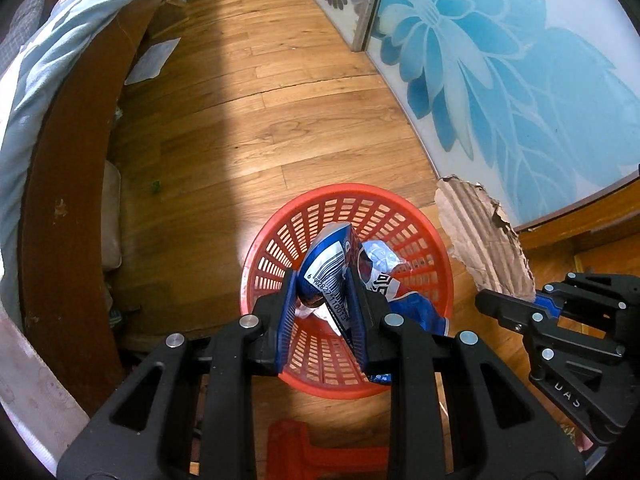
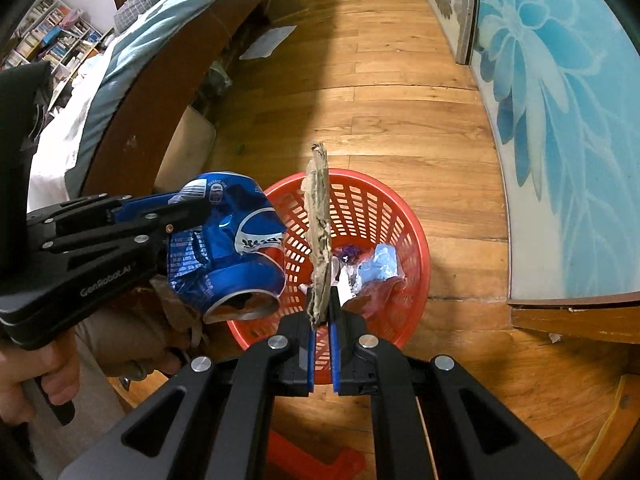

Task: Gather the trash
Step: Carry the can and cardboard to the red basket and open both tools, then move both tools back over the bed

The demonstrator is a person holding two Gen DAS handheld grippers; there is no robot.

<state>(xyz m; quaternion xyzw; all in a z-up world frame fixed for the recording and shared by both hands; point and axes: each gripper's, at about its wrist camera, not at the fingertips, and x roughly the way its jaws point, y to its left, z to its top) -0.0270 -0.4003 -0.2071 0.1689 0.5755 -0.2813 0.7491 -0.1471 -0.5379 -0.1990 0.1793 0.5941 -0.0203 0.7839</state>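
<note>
- The red basket [image 2: 372, 216] stands open-topped, with only wrappers [image 2: 376, 268] low inside.
- Above its rim, the crushed can [image 2: 240, 248] and cardboard piece [image 2: 320, 232] crowd the near side.
- Bare floor [image 1: 280, 120] lies beyond, between the bed frame [image 1: 72, 184] and glass door [image 1: 500, 80].

A home bedroom — a bed [image 2: 120, 60] with blue bedding, a crowded bookshelf [image 2: 44, 36], a warm wood plank floor [image 1: 280, 120], and flower-patterned sliding glass doors [image 1: 500, 80].
</note>
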